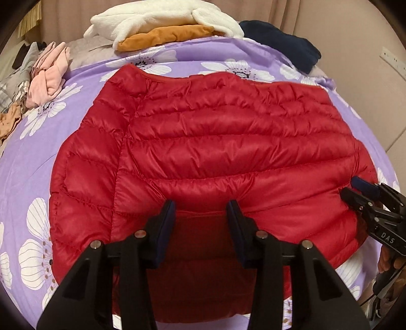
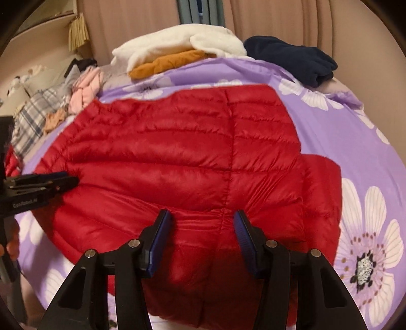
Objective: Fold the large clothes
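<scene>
A red quilted puffer jacket (image 1: pixel 215 142) lies spread flat on the purple flowered bed cover (image 1: pixel 22 172), sleeves folded in; it also shows in the right wrist view (image 2: pixel 177 157). My left gripper (image 1: pixel 201 205) is open, its jaws apart just above the jacket's near hem, holding nothing. My right gripper (image 2: pixel 201 215) is open too, over the near hem further right. Each gripper shows in the other's view: the right gripper (image 1: pixel 355 189) at the jacket's right edge, the left gripper (image 2: pixel 72 179) at its left edge.
At the bed's far side lie a white fleece (image 1: pixel 162 17) on an orange garment (image 1: pixel 165 36), and a navy garment (image 1: pixel 281 42). A pink garment (image 1: pixel 49 73) and plaid cloth (image 2: pixel 30 119) lie far left. Curtains hang behind.
</scene>
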`<state>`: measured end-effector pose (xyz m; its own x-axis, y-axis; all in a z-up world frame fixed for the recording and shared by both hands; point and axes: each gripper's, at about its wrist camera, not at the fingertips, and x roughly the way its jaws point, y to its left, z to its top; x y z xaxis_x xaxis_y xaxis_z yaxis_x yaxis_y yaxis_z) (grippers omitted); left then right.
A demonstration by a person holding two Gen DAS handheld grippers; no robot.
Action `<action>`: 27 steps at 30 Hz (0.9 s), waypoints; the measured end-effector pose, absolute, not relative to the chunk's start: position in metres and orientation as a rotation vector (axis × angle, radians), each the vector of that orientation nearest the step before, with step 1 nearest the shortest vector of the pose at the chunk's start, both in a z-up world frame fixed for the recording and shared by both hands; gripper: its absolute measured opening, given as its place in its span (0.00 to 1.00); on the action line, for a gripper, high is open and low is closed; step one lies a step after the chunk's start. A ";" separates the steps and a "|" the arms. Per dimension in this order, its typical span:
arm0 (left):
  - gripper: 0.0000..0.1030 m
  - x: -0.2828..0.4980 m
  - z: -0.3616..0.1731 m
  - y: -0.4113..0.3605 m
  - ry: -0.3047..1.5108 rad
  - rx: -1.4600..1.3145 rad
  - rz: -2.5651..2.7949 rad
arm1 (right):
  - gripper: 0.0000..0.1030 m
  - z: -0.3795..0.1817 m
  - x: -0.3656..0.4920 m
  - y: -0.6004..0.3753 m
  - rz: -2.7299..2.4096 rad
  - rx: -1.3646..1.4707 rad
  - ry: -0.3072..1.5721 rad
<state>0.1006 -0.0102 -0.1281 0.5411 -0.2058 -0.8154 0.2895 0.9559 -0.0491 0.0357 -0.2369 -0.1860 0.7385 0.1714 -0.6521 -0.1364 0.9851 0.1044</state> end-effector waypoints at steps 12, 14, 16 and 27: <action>0.51 0.076 -0.089 0.039 0.938 -0.139 -0.319 | 0.52 -0.156 0.004 -0.241 0.189 0.090 0.649; 0.59 0.068 -0.078 0.063 0.903 -0.222 -0.304 | 0.52 -0.148 -0.003 -0.237 0.208 0.086 0.619; 0.64 0.062 -0.072 0.083 0.882 -0.286 -0.277 | 0.52 -0.143 -0.006 -0.232 0.232 0.085 0.598; 0.66 0.054 -0.115 0.161 0.978 -0.752 -0.250 | 0.52 -0.132 0.026 -0.184 0.354 0.091 0.570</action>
